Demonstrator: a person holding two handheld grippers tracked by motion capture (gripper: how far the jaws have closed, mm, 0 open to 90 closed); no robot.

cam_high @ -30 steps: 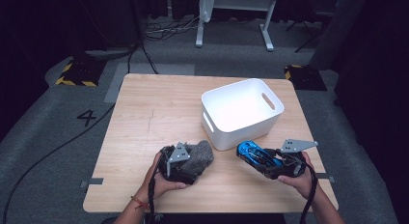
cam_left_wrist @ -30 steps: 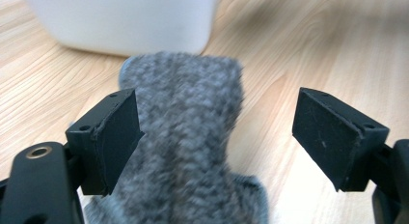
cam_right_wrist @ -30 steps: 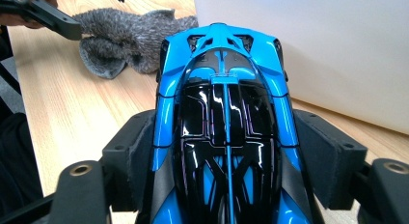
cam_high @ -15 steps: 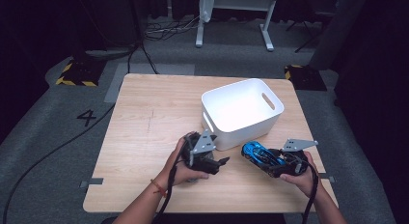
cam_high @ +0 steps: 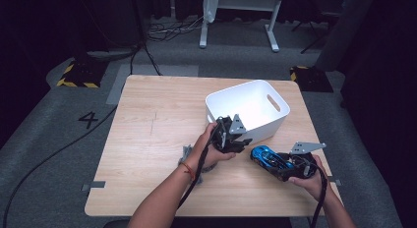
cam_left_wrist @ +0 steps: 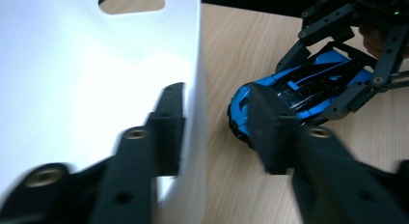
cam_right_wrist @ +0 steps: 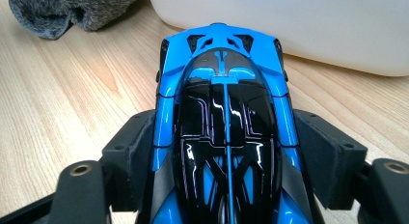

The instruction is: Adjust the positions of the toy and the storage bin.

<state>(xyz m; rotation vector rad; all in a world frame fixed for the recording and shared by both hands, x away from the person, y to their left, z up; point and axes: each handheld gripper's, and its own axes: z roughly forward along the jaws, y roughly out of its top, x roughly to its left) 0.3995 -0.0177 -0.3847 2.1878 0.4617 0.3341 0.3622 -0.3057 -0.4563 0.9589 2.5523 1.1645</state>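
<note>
A blue and black toy car (cam_high: 264, 156) lies low over the table at the front right, and my right gripper (cam_high: 274, 162) is shut on it; the pads press on both its sides in the right gripper view (cam_right_wrist: 226, 122). My left gripper (cam_high: 242, 141) hovers beside the near wall of the white bin (cam_high: 236, 89). Its jaws have just been closing and stand apart with nothing between them (cam_left_wrist: 212, 89). Beyond them I see the bin wall (cam_left_wrist: 96, 64) and the car (cam_left_wrist: 299, 86). A grey cloth (cam_high: 187, 153) lies on the table under the left forearm.
The wooden table (cam_high: 157, 120) has open room on its left half. The bin (cam_right_wrist: 299, 21) stands just past the car's nose, and the grey cloth (cam_right_wrist: 62, 11) is to its left. Cables and a stand's legs lie on the floor beyond the table.
The left gripper let go of the grey cloth, rose and moved right to the bin's near wall, its jaws narrowing. The right gripper and the car barely moved.
</note>
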